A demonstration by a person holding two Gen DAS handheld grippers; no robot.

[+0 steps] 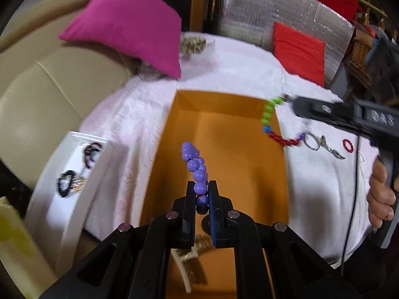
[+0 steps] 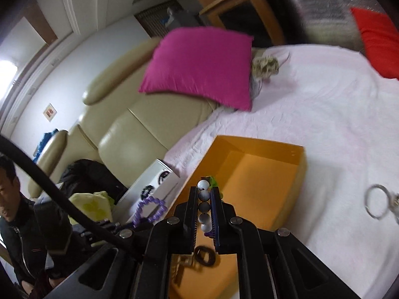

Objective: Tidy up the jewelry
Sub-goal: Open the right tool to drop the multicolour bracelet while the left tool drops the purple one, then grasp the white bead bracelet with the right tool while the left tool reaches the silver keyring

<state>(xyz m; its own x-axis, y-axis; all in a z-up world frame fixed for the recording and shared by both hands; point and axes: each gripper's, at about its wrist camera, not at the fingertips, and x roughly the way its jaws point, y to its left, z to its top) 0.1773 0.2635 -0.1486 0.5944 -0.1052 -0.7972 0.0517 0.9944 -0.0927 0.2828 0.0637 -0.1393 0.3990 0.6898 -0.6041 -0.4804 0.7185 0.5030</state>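
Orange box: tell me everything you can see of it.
The orange box is an open, lidless rectangular tray, apparently cardboard, orange inside and out, with low upright walls. It lies flat on the white cloth, beside a white tray. Its floor is mostly bare; a cream hair clip and a dark ring lie at the near end. The left claw holds purple beads above it.

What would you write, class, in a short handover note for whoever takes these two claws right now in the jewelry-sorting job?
Left claw: shut on the purple bead bracelet, over the orange box.
Right claw: shut on the multicoloured bead string, at the box's far right corner.
Done: a hair clip and a dark ring lie in the box.
Left: drop both strings in, then the key ring and red bracelet on the white cloth.
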